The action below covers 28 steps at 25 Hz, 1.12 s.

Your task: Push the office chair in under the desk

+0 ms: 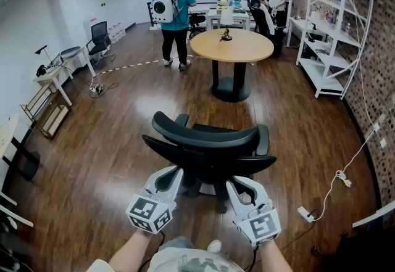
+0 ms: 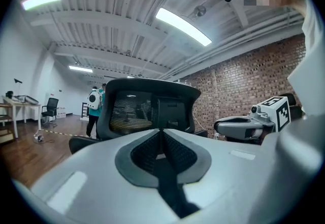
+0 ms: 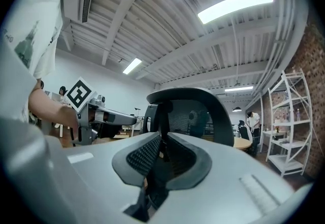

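1. left claw (image 2: 161, 135): pressed together, the pads meeting along one dark line, nothing pinched. In the head view it sits low and left of centre, pointing level at the chair's back.
2. right claw (image 3: 161, 139): pads a narrow slit apart, nothing in the slit. In the head view it sits low and right of centre, pointing level alongside the other.
3. office chair (image 1: 210, 144): black, mesh-backed, with an armrest on each side. It stands at the centre of the head view on open wood floor, backrest toward me. Both claw tips sit just beside the lower edge of the backrest; I cannot tell whether either touches it.
4. round table (image 1: 241, 45): pale wooden top on a black pedestal, upper centre of the head view, beyond the chair and well apart from it. I judge this to be the desk meant, since the chair lines up with it.
5. Sundries: person with a white backpack (image 1: 174, 8), top centre; white shelving (image 1: 333, 30), upper right; power strip (image 1: 305, 214) with a white cable, lower right on the floor.
6. Step in hand, by my judgement: the push itself, at an early stage. The chair is not yet under anything, and a stretch of floor lies ahead.
7. Next move calls for both claws to be set evenly against the backrest, then a level, straight shove toward the top of the frame. Uneven pressure would likely swing the chair on its castors. The pedestal base may stop the chair's legs before the seat is fully under.
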Tool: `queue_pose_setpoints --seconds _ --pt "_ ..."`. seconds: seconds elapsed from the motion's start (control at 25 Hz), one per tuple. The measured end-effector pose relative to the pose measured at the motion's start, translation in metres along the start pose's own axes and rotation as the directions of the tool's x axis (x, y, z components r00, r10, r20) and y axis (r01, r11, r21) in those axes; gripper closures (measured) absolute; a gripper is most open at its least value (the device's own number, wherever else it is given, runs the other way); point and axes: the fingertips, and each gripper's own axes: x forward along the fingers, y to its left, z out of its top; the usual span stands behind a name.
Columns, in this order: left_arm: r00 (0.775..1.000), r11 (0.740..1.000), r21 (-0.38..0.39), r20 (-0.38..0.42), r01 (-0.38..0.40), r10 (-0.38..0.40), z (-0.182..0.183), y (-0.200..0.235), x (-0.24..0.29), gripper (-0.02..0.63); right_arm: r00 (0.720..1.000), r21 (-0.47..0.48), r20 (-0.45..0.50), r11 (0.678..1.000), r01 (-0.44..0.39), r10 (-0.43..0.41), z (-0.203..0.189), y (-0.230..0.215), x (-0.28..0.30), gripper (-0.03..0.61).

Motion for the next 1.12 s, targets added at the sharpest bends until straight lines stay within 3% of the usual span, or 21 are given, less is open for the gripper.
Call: queue_pose_setpoints --seconds 0.32,0.44,0.84,1.0,1.12 --pt "0.999 0.997 0.076 -0.008 0.035 -0.034 0.013 0.029 0.014 0.564 1.0 -0.103 -0.022 0.995 -0.009 0.006 -0.002 -0.028 0.004 0.522" --pt "0.999 0.991 0.126 -0.015 0.047 -0.046 0.016 0.054 0.02 0.515 0.994 -0.17 -0.101 0.984 -0.053 0.036 -0.01 -0.04 0.013 0.457" --pt "0.993 0.965 0.245 -0.085 0.095 -0.077 0.009 0.111 0.027 0.446 0.968 -0.293 -0.249 0.952 -0.093 0.018 -0.024 -0.071 0.027 0.421" --pt "0.981 0.944 0.288 -0.148 0.162 -0.124 0.002 0.126 0.032 0.4 0.946 -0.325 -0.325 0.937 -0.126 0.014 -0.037 -0.082 0.025 0.388" --pt "0.962 0.902 0.365 -0.226 0.229 -0.153 -0.006 0.138 0.037 0.362 0.921 -0.34 -0.389 0.927 -0.158 0.014 -0.045 -0.089 0.024 0.362"
